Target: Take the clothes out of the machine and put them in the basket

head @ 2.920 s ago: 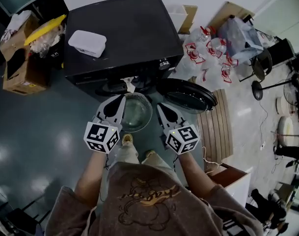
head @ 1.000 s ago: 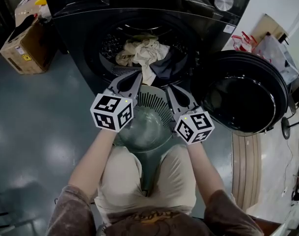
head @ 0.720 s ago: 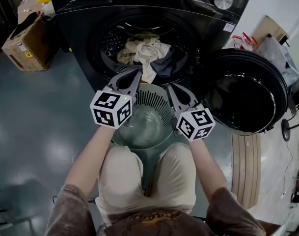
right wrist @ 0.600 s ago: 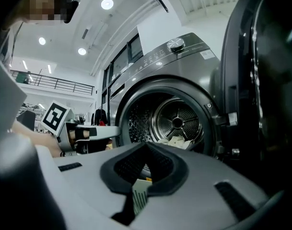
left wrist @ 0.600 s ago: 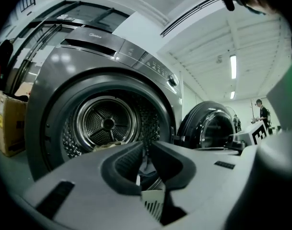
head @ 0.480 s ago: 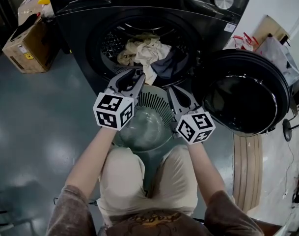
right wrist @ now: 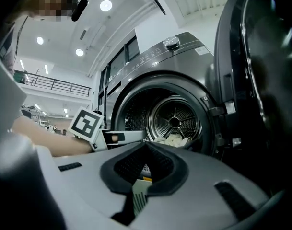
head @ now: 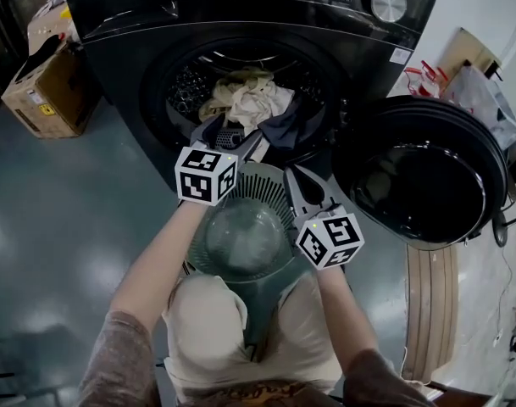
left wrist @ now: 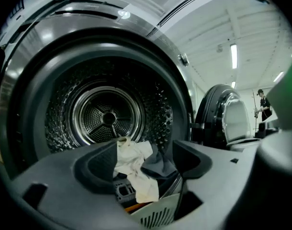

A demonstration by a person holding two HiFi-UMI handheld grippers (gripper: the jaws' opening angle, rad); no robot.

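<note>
Clothes [head: 249,100] heap at the machine [head: 156,24] mouth. Left gripper [head: 232,134] faces them, jaws just opened wide, gripping nothing. Right gripper [head: 296,181] over the basket [head: 266,181] — jaws together, empty.

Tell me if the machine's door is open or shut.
Open: the door hangs swung out to the right, and clothes show inside the drum.

Head view steeply down on washer [head: 241,24], both gripper views level, near, sharing drum [left wrist: 107,116]
</note>
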